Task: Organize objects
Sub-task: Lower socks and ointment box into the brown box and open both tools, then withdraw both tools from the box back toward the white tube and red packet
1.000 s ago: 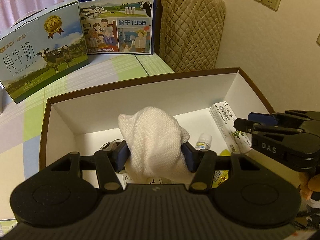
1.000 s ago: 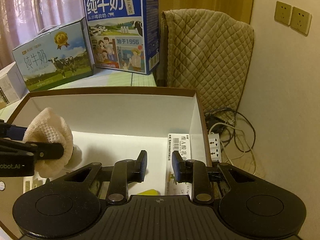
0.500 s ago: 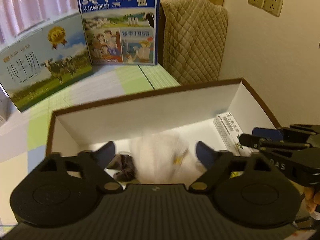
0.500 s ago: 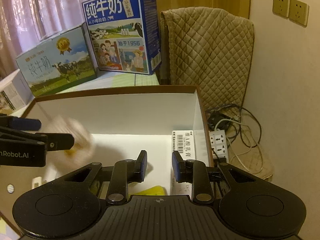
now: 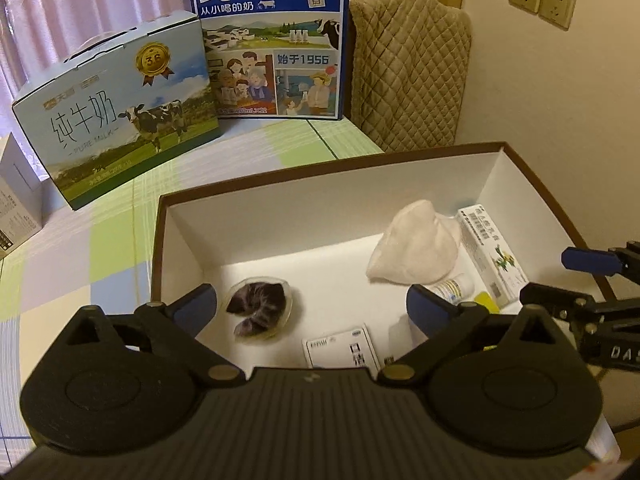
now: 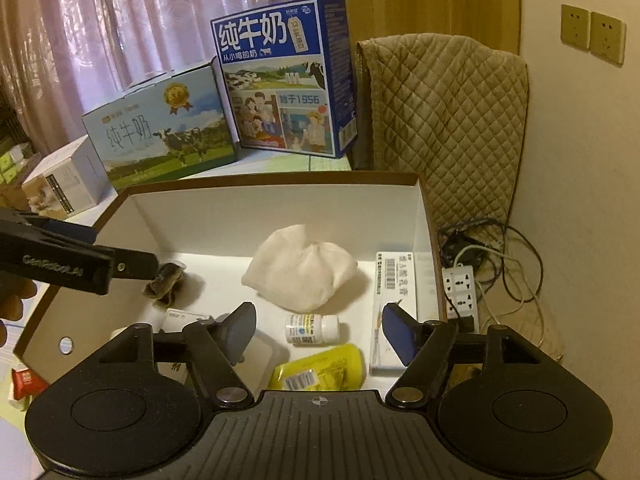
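Now, from the left wrist, the left gripper [image 5: 312, 304] is seen with jaws spread wide and empty; the white cloth [image 5: 414, 250], clamped between them a second ago, lies released inside the box [image 5: 320, 172], beside the long carton [image 5: 490, 252]. From the right wrist, the right gripper [image 6: 319, 332], earlier nearly closed, is seen opened over the small bottle [image 6: 312, 329]; the cloth [image 6: 300, 268] rests mid-box.

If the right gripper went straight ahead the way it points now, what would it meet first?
Probably the small white bottle, lying on the box floor between the open right gripper's fingers; the white cloth lies beyond it. Depth is uncertain.
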### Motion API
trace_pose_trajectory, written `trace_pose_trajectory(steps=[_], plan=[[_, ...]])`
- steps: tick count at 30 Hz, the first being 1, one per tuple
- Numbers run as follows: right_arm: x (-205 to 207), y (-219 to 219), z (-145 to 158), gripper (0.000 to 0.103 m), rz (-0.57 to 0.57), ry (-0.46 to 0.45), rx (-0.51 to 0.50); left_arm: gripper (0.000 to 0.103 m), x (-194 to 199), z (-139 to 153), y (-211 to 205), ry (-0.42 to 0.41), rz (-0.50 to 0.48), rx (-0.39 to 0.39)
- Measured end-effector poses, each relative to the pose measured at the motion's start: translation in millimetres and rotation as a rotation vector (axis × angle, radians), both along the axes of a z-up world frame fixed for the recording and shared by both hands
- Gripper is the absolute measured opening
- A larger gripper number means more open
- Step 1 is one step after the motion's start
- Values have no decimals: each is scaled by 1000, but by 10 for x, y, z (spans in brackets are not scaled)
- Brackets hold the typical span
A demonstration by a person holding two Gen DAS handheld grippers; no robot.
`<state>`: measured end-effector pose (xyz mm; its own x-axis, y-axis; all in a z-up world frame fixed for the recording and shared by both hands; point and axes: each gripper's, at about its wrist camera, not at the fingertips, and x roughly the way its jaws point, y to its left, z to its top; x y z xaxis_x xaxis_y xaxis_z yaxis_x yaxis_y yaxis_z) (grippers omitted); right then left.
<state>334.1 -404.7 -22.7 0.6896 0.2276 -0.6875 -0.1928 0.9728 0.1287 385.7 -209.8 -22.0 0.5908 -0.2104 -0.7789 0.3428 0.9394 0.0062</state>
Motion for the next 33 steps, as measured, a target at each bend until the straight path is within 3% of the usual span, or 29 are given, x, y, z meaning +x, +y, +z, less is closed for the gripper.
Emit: trace_pose_trajectory(steps=[11, 21, 33], plan=[[-336, -99, 173, 70, -26, -25, 65, 102, -458, 284, 179, -63, -36, -47], [-793, -17, 415, 71, 19, -65, 120, 102, -947, 486, 506, -85, -36, -116], [-1282, 206, 488, 72, -16, -58, 157, 102, -1641, 650, 1002, -94, 33, -158]])
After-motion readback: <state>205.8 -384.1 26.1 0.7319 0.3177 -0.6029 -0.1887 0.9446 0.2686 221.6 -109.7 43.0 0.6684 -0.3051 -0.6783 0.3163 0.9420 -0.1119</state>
